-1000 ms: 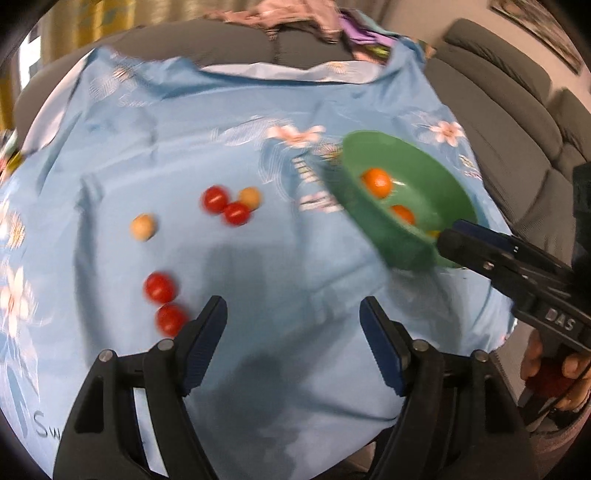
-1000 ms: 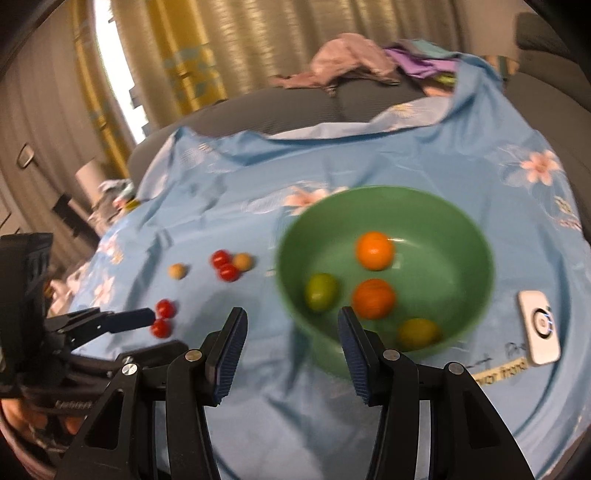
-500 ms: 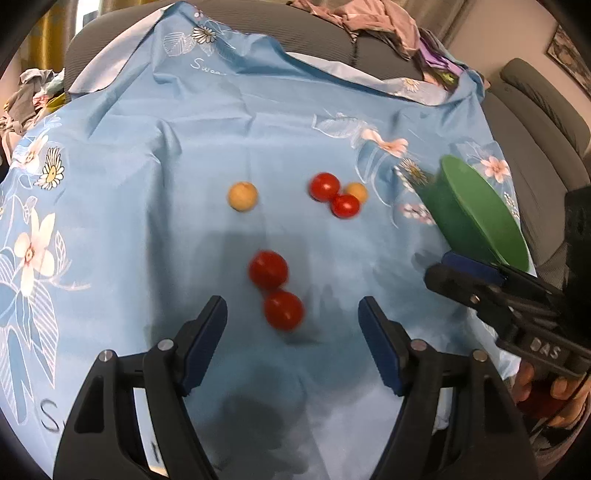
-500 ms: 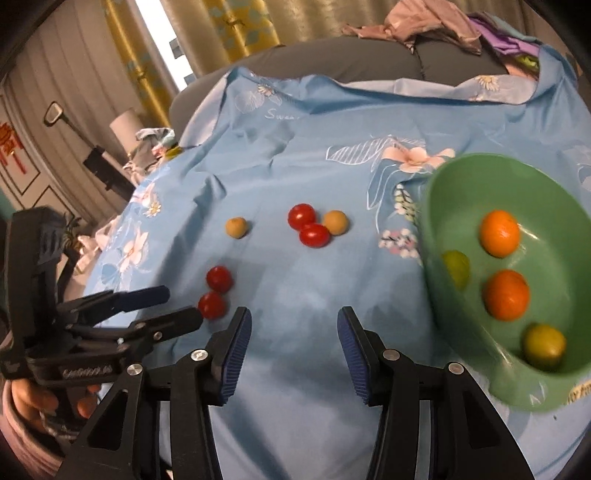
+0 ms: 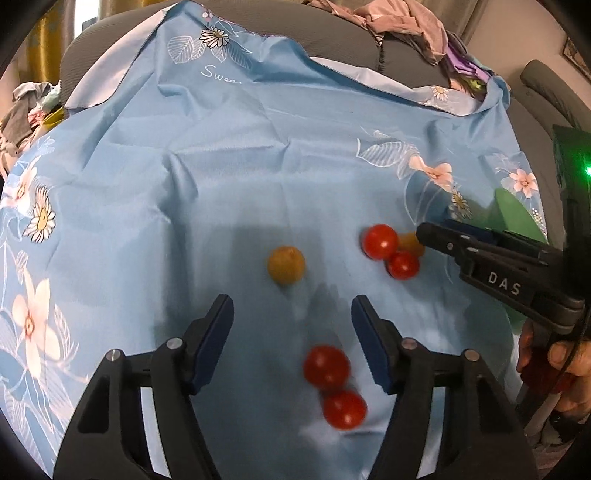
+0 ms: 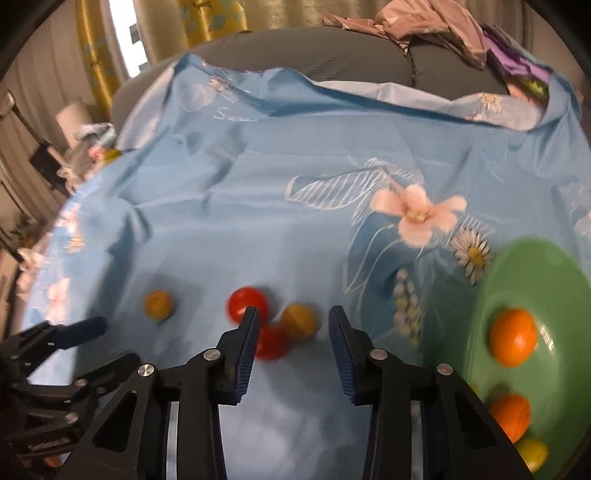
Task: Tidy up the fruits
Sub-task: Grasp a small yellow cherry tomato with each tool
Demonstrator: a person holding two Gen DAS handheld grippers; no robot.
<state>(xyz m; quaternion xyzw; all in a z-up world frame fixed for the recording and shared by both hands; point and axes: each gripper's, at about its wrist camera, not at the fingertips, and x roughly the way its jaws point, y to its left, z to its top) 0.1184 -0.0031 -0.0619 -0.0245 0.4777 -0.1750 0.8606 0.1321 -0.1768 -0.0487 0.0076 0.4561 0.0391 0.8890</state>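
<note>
Small fruits lie on a blue floral cloth (image 5: 258, 155). My left gripper (image 5: 291, 314) is open and empty; two red tomatoes (image 5: 327, 367) lie low between its fingers, a yellow fruit (image 5: 286, 264) just beyond. My right gripper (image 6: 291, 321) is open and empty, close over a cluster of two red tomatoes (image 6: 271, 341) and a yellow fruit (image 6: 299, 321). That cluster (image 5: 380, 242) shows in the left view beside the right gripper (image 5: 428, 232). A green bowl (image 6: 480, 295) at the right holds two oranges (image 6: 513, 338) and a yellow-green fruit (image 6: 532, 452).
The cloth covers a grey sofa (image 5: 332, 40) with crumpled clothes (image 5: 399, 22) on its back. Curtains (image 6: 207, 22) and clutter (image 6: 88, 147) stand at the left. The bowl's edge (image 5: 517, 214) shows at the right of the left view.
Both grippers have moved forward and lower over the cloth. The two tomatoes now lie between the left fingers. The right gripper has closed in on the three-fruit cluster; the bowl slid to the right edge.
</note>
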